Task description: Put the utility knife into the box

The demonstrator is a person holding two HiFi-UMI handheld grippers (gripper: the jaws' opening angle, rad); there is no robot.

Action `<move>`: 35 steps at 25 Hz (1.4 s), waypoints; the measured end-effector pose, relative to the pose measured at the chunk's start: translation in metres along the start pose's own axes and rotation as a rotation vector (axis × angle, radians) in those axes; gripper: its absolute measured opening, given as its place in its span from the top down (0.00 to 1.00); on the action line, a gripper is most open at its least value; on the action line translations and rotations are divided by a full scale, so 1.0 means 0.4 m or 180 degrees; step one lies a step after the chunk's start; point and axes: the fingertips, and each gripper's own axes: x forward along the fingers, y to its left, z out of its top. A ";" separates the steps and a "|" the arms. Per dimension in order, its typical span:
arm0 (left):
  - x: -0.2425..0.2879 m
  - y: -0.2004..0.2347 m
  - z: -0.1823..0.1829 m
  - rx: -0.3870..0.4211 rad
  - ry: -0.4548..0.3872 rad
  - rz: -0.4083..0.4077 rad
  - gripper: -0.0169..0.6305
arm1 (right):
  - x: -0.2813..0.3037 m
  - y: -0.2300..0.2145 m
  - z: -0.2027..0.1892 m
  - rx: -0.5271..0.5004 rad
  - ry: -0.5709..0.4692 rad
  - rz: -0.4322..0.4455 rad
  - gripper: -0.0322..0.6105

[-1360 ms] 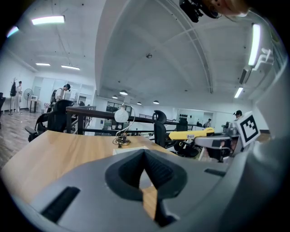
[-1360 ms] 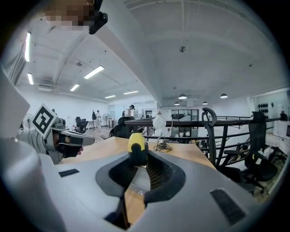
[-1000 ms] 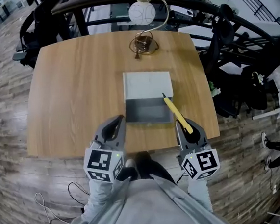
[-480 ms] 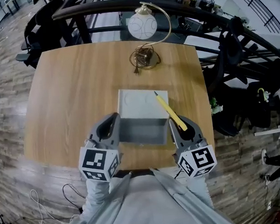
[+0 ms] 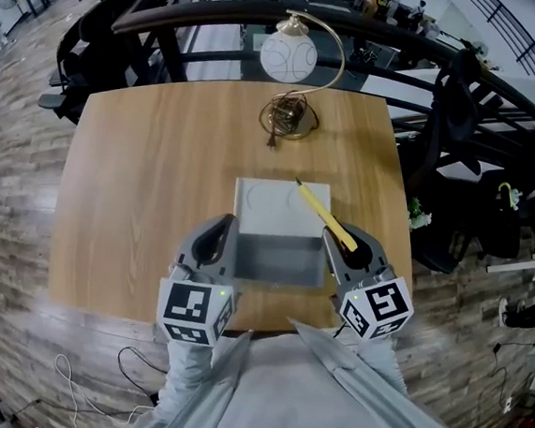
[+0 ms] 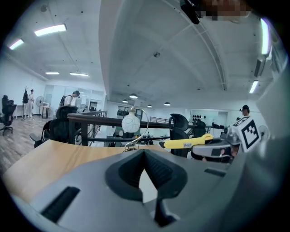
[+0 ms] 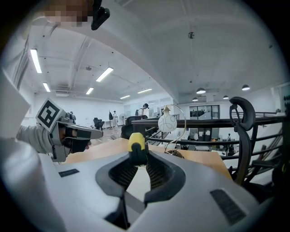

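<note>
As the person leans in over the table [image 5: 141,173], both grippers have advanced from its near edge within the last second. The right gripper [image 5: 350,247], clamped on the yellow utility knife [image 5: 322,212], now holds its far end above the lid [image 5: 271,203] of the open grey box [image 5: 281,254]. The left gripper [image 5: 216,243], closed on nothing, sits just beside the box's left wall. The knife, not yet inside, looks ready for lowering.

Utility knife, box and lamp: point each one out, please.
utility knife [image 5: 323,214], head view, middle of its yellow body
box [image 5: 274,262], head view, bare grey floor inside
lamp [image 5: 288,58], head view, its round white shade
</note>
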 end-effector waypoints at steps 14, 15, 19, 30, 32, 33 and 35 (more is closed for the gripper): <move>0.017 0.007 -0.027 -0.0049 0.0065 -0.0168 0.95 | 0.014 0.038 -0.054 0.0143 0.0189 0.0053 0.84; 0.017 0.006 -0.031 -0.0054 0.0075 -0.0177 0.95 | 0.015 0.041 -0.058 0.0148 0.0208 0.0075 0.84; 0.019 0.008 -0.053 -0.0074 0.0136 -0.0207 0.95 | 0.023 0.063 -0.092 0.0154 0.0312 0.0202 0.84; 0.008 0.036 -0.135 -0.0157 0.0311 -0.0165 0.95 | 0.045 0.164 -0.242 -0.0117 0.0679 0.0853 0.84; 0.007 0.040 -0.148 -0.0180 0.0329 -0.0152 0.95 | 0.051 0.170 -0.269 -0.0194 0.0741 0.0931 0.84; 0.007 0.042 -0.154 -0.0192 0.0339 -0.0148 0.95 | 0.055 0.171 -0.282 -0.0240 0.0769 0.0967 0.84; 0.008 0.043 -0.165 -0.0202 0.0360 -0.0146 0.95 | 0.063 0.172 -0.307 -0.0342 0.0830 0.1027 0.84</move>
